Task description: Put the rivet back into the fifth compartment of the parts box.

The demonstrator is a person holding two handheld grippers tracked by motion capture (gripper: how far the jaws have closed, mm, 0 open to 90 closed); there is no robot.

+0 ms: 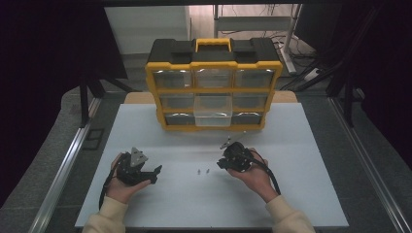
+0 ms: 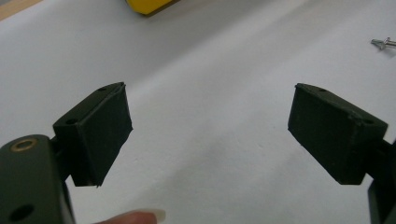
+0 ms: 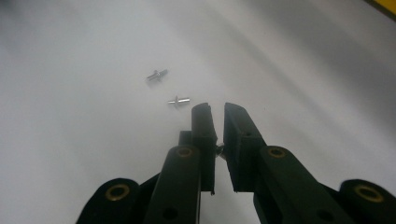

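Two small silver screws (image 1: 203, 171) lie loose on the white table (image 1: 291, 194) between my hands; in the right gripper view these screws (image 3: 179, 100) rest just beyond the jaw tips. My right gripper (image 3: 217, 110) is shut, and a small silvery screw (image 3: 218, 150) is pinched between its pads. In the high view this right gripper (image 1: 222, 163) hovers right of the loose screws and points left at them. My left gripper (image 1: 155, 174) rests low at the left, jaws wide apart with nothing between them. In its own view the left gripper (image 2: 210, 126) faces bare table, with one screw (image 2: 384, 43) at the far right.
A yellow and black organizer case (image 1: 214, 63) stands upright at the table's far side, one clear drawer (image 1: 213, 116) pulled out at its bottom middle. Its yellow corner (image 2: 147, 5) peeks into the left gripper view. Dark floor and metal rails flank the table.
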